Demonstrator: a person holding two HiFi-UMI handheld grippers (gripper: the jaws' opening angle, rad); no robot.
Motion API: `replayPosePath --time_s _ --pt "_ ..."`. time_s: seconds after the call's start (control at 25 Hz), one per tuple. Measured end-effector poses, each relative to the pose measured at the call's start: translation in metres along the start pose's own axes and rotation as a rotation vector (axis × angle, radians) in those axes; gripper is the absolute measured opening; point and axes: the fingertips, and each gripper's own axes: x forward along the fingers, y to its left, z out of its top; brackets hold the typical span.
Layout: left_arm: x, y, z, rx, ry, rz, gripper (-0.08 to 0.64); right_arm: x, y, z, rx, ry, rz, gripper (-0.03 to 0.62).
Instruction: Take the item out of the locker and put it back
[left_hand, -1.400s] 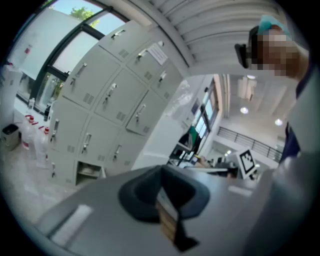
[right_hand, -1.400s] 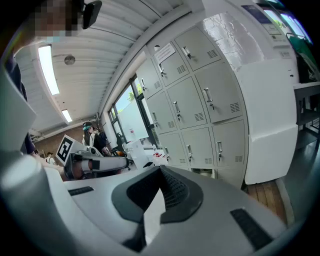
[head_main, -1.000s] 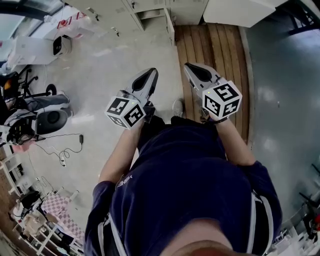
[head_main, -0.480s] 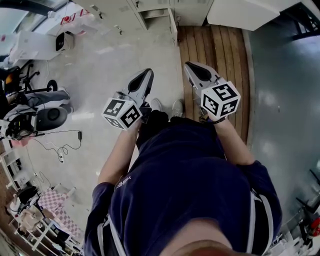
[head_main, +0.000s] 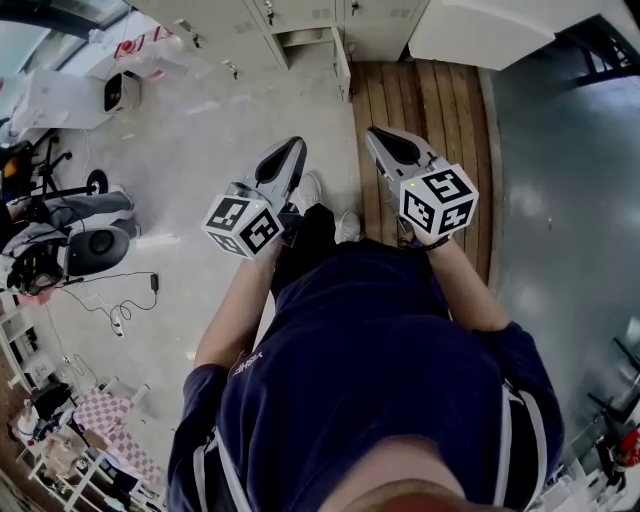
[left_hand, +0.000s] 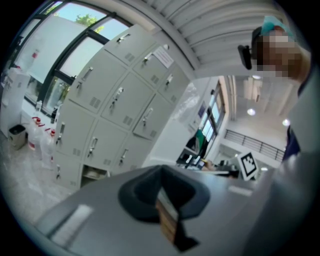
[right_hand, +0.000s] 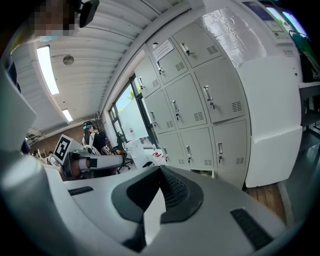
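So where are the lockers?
In the head view the lockers stand along the top edge, at the far end of the wooden floor. In the right gripper view they fill the middle.

Bare floor (head_main: 220, 140) lies open toward the lockers (head_main: 290, 12) at 12 o'clock. A white cabinet (head_main: 480, 35) blocks 1 o'clock; machines (head_main: 95, 240) crowd 9 o'clock.

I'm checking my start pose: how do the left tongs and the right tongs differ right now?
The left tongs hang over the pale floor; the right tongs hang over the wooden boards. In the head view the left tongs slant rightward, the right tongs leftward. Both are shut, empty and aimed toward the lockers.
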Motion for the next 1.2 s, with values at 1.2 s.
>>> replayPosePath --time_s 1.2 --pt "0.164 0.24 0.076 -0.012 0.163 -0.121 0.003 0.266 -0.101 0.071 0.08 0.068 -0.141 0.003"
